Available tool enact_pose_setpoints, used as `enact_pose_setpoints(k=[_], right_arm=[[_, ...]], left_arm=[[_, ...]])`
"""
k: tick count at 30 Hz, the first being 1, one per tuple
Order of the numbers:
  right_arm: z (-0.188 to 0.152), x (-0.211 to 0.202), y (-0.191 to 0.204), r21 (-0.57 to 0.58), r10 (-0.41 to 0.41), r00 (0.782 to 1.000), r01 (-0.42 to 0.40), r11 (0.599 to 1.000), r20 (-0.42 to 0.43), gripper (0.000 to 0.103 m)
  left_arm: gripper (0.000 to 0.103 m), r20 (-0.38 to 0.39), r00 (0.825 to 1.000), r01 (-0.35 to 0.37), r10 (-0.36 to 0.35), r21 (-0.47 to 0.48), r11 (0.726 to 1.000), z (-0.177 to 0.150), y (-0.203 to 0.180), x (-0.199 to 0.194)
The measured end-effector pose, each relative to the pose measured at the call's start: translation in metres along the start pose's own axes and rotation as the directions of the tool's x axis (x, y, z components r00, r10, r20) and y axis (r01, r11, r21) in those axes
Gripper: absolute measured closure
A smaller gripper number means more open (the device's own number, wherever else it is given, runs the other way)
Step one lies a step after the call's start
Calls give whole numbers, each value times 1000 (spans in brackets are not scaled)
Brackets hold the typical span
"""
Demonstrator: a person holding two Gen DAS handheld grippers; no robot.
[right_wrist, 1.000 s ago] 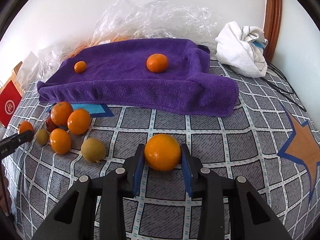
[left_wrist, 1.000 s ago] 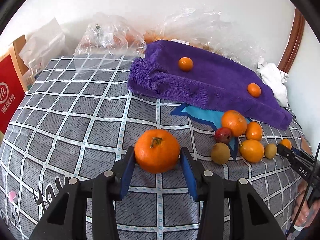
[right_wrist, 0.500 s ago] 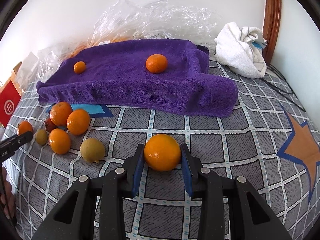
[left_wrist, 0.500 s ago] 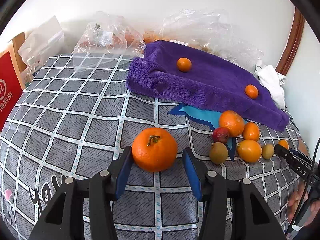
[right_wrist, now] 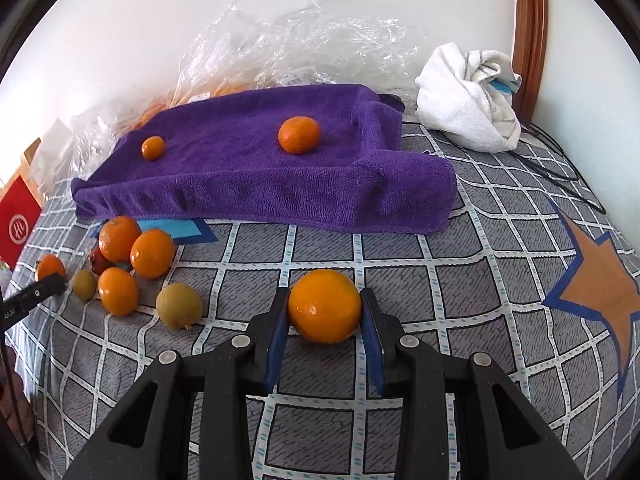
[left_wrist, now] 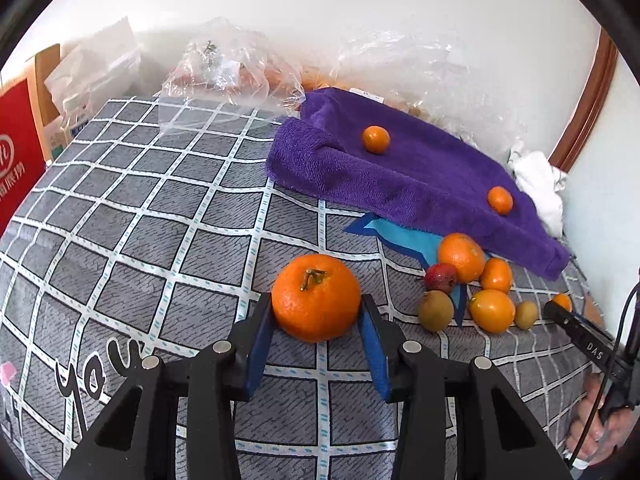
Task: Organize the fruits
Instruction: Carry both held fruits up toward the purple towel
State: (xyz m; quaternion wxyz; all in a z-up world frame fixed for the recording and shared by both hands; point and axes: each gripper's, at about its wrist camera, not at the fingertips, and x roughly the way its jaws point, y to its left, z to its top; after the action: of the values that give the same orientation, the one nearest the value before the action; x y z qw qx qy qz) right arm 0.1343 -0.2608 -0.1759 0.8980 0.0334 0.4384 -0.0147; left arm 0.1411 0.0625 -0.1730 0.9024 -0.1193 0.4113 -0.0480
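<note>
A large stemmed orange [left_wrist: 316,298] rests on the grey checked cloth [left_wrist: 160,208] between the blue pads of my left gripper [left_wrist: 316,306]; its jaws are closing and both pads touch the fruit. My right gripper [right_wrist: 325,300] is shut on a smooth orange [right_wrist: 325,308] that sits on the cloth. The purple towel [right_wrist: 248,168] lies behind, with two small oranges [right_wrist: 299,135] [right_wrist: 153,148] on it. A cluster of loose fruit lies between the grippers: several oranges [right_wrist: 152,253], a red fruit [left_wrist: 440,276] and greenish-brown fruit [right_wrist: 179,305].
Crumpled clear plastic bags [left_wrist: 232,68] [right_wrist: 304,44] line the wall behind the towel. A white bundled cloth [right_wrist: 468,100] and black cables [right_wrist: 560,168] sit at the back right. A red box [left_wrist: 16,152] stands at the far left. A hand [left_wrist: 600,432] holds the other gripper.
The left jaws widened away from the stemmed orange half a second ago and have now closed back against it. The right gripper and its orange have stayed put.
</note>
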Motion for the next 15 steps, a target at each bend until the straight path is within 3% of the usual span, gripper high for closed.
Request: enact_pose_setpoints(k=[11, 15], right_arm=[[-2, -6, 2, -6, 30, 999, -30, 1000, 18, 69], [-2, -9, 1, 3, 37, 999, -37, 999, 32, 69]], left_arm=[[63, 48, 997, 58, -55, -71, 996, 0, 12, -7], [63, 60, 996, 64, -60, -56, 996, 0, 10, -9]])
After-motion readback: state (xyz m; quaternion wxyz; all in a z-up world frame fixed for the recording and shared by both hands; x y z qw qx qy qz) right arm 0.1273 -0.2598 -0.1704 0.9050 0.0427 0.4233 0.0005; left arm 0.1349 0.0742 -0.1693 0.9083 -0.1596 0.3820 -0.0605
